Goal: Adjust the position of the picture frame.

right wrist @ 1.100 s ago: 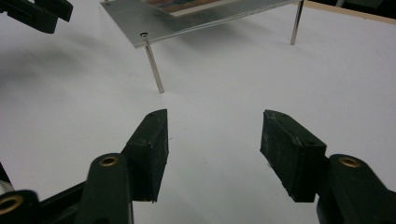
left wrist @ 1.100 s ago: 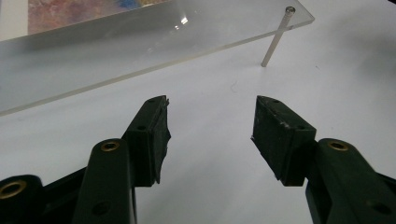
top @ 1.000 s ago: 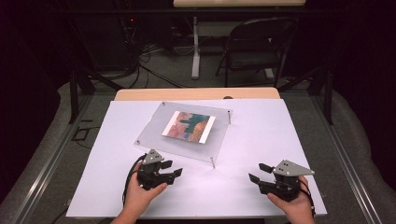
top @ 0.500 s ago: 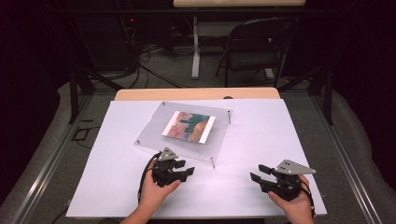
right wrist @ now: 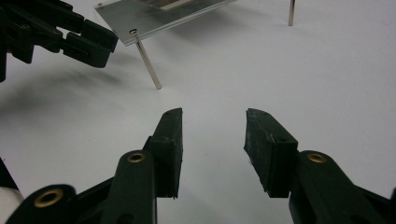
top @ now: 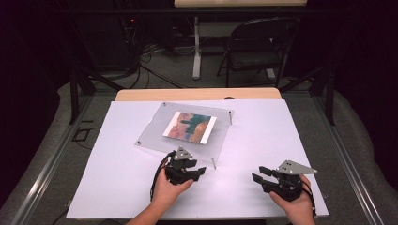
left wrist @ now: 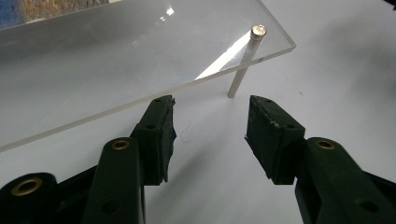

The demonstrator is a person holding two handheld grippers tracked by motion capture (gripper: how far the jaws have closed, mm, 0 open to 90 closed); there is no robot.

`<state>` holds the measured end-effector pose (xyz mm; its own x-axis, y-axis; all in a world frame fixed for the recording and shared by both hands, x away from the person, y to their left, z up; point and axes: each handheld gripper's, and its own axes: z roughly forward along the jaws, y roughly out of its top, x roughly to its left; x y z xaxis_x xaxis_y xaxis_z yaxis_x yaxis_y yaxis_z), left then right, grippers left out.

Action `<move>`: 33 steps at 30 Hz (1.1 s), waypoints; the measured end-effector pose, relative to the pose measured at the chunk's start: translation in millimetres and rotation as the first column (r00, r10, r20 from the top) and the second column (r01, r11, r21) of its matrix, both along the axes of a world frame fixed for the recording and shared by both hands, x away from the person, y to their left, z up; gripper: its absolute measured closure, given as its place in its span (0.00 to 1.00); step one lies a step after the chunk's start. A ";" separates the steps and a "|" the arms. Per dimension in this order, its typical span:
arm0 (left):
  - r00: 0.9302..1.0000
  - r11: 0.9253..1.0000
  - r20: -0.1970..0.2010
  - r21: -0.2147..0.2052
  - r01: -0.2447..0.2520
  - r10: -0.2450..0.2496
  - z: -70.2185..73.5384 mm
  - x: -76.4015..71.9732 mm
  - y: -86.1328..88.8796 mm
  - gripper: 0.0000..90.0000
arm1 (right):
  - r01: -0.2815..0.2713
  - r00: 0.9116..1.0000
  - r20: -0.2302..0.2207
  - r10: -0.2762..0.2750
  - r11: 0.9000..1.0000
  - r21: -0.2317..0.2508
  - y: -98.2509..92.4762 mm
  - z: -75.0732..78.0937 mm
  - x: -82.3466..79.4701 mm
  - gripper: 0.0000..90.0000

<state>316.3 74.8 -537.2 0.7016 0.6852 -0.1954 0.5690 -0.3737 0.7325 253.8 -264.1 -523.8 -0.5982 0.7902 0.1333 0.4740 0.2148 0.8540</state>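
The left claw (top: 199, 171) sits low over the white tabletop (top: 117, 159), its jaws spread with nothing between them; they have barely closed in the last moment. Just ahead of it stands the clear acrylic frame (left wrist: 116, 60) on thin metal legs, and its near corner leg (left wrist: 240, 70) is just beyond the jaw tips. A colourful picture (top: 190, 126) lies sandwiched inside the frame. The right claw (top: 258, 174) is well apart from the frame, its jaws spread and empty, and they have just been closing.
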 end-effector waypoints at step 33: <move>0.998 0.999 -0.057 -0.040 -0.011 0.008 -14.6 13.4 -26.8 0.79 | 0.007 1.000 -0.002 -0.006 1.000 0.013 -4.6 -0.5 0.8 0.62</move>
